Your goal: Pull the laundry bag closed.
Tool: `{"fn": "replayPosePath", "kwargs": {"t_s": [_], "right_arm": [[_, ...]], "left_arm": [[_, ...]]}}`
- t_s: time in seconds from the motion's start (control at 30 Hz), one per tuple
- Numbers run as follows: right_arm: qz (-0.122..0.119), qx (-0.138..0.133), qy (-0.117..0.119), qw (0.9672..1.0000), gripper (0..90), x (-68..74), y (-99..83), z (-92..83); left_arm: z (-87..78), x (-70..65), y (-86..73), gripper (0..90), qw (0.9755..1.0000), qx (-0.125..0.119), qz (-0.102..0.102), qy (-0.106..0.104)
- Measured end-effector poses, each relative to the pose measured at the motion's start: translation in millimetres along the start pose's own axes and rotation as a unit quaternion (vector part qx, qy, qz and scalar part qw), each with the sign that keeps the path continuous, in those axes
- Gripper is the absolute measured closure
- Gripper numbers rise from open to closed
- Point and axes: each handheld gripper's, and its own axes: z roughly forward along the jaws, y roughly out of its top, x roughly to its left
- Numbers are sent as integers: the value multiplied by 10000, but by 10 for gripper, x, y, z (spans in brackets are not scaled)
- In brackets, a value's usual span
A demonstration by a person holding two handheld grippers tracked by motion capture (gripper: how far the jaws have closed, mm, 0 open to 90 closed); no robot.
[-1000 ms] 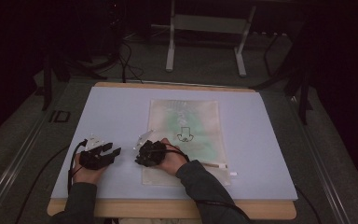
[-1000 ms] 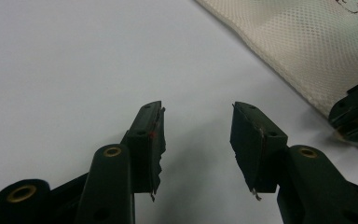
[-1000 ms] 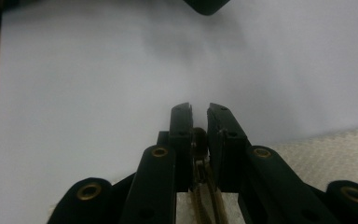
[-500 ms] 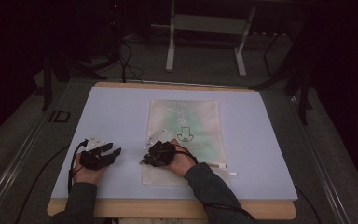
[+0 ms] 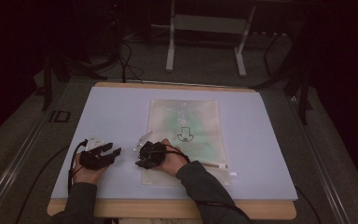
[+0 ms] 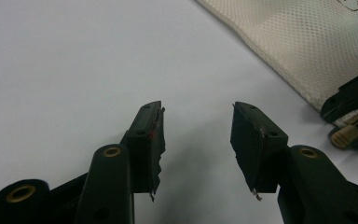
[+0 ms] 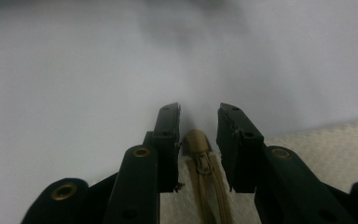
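Observation:
A cream mesh bag (image 5: 186,130) with a small dark print lies flat on the pale table mat (image 5: 270,154). A tan zipper runs along its near edge. My right gripper (image 5: 140,156) sits at the bag's near left corner. In the right gripper view its jaws (image 7: 199,116) have just been opening. They stand open with the tan zipper pull (image 7: 196,142) between them, a gap showing at the pads. My left gripper (image 5: 114,151) rests on the mat to the left, open and with nothing in it (image 6: 198,116). The bag's edge (image 6: 298,42) lies just beyond it.
A white tag (image 5: 233,173) sticks out at the zipper's right end. The mat lies on a wooden tabletop (image 5: 168,210) whose front edge is near the person. Behind the table stand a metal frame (image 5: 205,42) and cables on a dark floor.
The right hand has shifted slightly at the bag's near left corner. The left hand has kept still.

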Motion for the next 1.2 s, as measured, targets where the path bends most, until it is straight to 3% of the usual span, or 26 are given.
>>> {"fn": "replayPosePath", "kwargs": {"t_s": [0.1, 0.13, 0.23, 0.3, 0.37, 0.6, 1.2], "right_arm": [[-84, 131, -55, 9999, 743, 19, 39, 14], [-129, 242, -106, 9996, 804, 23, 63, 9], [-184, 271, -156, 9993, 807, 31, 76, 11], [-169, 208, -184, 9995, 808, 40, 69, 4], [-39, -30, -140, 9999, 809, 31, 42, -47], [47, -270, -90, 9996, 809, 23, -13, -154], [187, -574, -37, 9982, 808, 8, -74, -221]], "left_arm": [[2, -4, 0, 529, 10000, 14, 11, 0], [2, -5, 1, 529, 10000, 18, 14, -2], [0, -4, 1, 529, 10000, 15, 10, 1], [-2, -1, 0, 529, 10000, -2, 0, 5], [0, 1, -2, 528, 10000, 2, -5, 5], [4, -4, -1, 528, 10000, 17, 3, 8], [14, -13, -3, 527, 10000, 66, 45, -21]]}}
